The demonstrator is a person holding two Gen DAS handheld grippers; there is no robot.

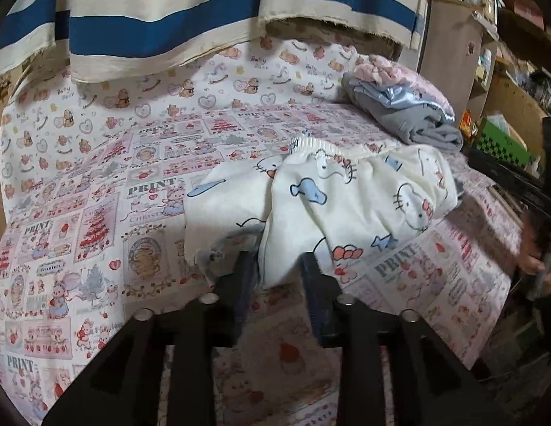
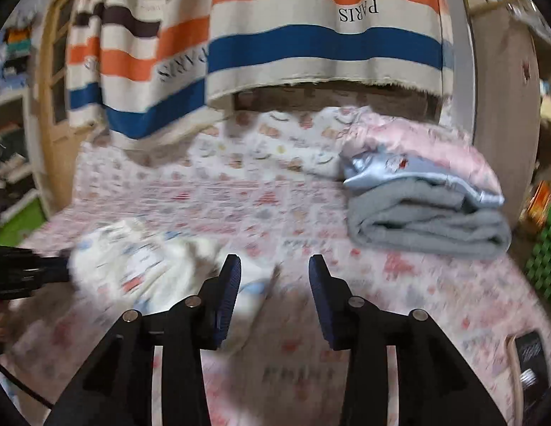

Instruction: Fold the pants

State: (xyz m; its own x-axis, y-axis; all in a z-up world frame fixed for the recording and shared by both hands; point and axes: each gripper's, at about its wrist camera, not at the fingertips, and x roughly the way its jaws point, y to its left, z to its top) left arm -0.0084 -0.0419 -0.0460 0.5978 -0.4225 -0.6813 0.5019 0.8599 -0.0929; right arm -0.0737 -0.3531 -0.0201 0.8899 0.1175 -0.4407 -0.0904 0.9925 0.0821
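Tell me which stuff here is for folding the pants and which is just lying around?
For the job:
white cartoon-cat pants
left gripper
right gripper

Just lying around:
stack of folded clothes
striped PARIS curtain
green crate

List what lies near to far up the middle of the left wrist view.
Left gripper → white cartoon-print pants → pink patchwork-print bedsheet → white bear-print cloth → cream hanging cloth with blue and orange stripes.
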